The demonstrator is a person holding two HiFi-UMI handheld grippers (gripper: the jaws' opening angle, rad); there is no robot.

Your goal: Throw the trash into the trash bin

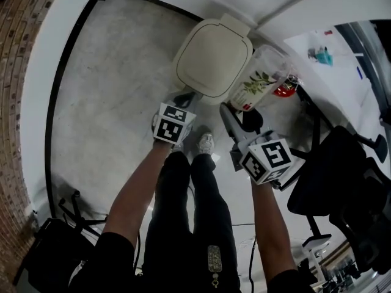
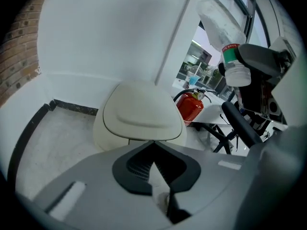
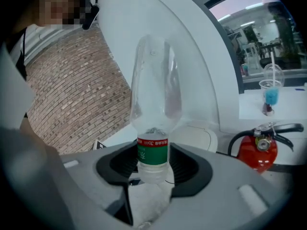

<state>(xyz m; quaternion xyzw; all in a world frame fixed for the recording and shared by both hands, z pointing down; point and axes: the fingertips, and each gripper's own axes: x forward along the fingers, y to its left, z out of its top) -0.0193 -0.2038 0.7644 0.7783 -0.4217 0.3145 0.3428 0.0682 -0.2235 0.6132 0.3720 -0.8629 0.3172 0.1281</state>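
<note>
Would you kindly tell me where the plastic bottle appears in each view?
Head view: plastic bottle right of centre.
Left gripper view: upper right.
Right gripper view: centre, held by the right gripper.
Shared landmark: the red fire extinguisher.

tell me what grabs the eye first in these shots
A clear plastic bottle with a green label stands out, gripped in the right hand-held gripper and held up off the floor. Just ahead sits a cream trash bin with its lid closed, against the white wall. A red fire extinguisher stands beside the bin.
</note>
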